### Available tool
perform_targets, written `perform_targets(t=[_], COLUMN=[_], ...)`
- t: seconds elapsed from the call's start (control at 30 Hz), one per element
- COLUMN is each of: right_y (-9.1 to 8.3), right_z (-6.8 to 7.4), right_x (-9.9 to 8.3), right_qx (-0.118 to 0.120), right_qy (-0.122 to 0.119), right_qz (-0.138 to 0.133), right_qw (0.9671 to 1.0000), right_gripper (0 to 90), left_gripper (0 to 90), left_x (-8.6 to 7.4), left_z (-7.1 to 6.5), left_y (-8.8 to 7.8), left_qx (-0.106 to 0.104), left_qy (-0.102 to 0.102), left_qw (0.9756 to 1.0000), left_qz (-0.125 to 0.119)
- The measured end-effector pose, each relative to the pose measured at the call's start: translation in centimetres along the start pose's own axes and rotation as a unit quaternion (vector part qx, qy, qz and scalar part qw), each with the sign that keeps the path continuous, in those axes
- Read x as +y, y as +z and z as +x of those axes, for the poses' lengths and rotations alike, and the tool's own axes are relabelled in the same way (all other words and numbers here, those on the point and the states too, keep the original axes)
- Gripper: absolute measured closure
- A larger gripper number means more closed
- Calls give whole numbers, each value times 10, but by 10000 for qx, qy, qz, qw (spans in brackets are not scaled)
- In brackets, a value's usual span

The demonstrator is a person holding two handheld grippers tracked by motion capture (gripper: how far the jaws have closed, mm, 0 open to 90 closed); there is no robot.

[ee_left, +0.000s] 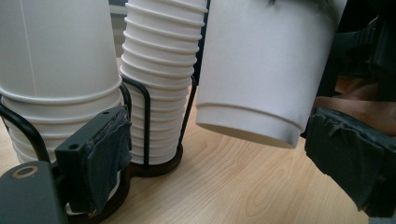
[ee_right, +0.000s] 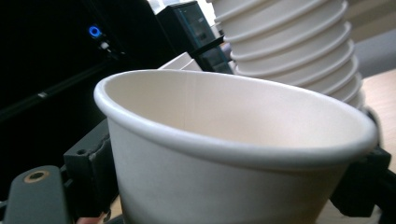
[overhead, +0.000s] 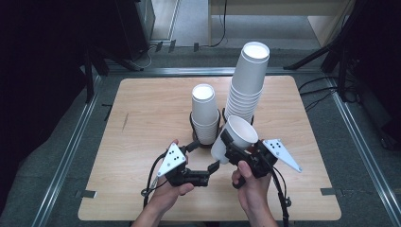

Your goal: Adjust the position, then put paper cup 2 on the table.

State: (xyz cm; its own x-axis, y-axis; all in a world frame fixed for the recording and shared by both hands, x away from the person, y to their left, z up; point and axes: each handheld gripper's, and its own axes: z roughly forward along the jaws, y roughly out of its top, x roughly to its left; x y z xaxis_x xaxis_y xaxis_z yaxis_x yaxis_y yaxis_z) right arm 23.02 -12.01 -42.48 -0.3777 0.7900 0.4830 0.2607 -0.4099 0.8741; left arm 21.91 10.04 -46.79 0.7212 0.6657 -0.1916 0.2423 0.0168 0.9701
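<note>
Keep your right tongs [overhead: 235,147] clamped on the paper cup [overhead: 234,138] (mouth up); left tongs [overhead: 213,166] stand open below its base, touching nothing.

cup [ee_right: 224,154]: base cut off by bottom edge | tall stack [ee_left: 161,79]: top out of frame

Two stacks of white paper cups [overhead: 246,90] stand in one black wire holder [overhead: 194,127]; one single cup [overhead: 234,138] is apart.

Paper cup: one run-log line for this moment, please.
right tool: shut on paper cup | left tool: open | cup: off table
</note>
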Motion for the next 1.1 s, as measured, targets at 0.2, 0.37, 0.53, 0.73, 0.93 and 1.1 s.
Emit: perform_targets(t=[0.2,0.37,0.53,0.73,0.93,1.1], right_y=[-3,-7,-11,-13,-16,-17], right_z=[-2,-2,-9,-20,-19,-17], right_x=[2,0,-2,-9,-12,-13], right_qx=[-77,-47,129,160,213,327], right_qy=[-482,-1052,-1172,-1491,-1811,-1842], right_qz=[17,57,-74,-130,-258,-297], right_qw=[9988,9944,9930,9886,9829,9819], right_gripper=[131,129,129,130,131,131], left_gripper=[76,76,76,56,54,54], left_x=[-1,-1,-1,-3,-4,-5], left_z=[0,-1,-2,-5,-8,-10], left_y=[1,2,2,4,6,7], left_qx=[2,25,20,-10,-51,-55], left_qy=[10,16,22,26,69,107], left_qw=[10000,9999,9999,9998,9997,9996], left_qz=[60,116,122,176,222,244])
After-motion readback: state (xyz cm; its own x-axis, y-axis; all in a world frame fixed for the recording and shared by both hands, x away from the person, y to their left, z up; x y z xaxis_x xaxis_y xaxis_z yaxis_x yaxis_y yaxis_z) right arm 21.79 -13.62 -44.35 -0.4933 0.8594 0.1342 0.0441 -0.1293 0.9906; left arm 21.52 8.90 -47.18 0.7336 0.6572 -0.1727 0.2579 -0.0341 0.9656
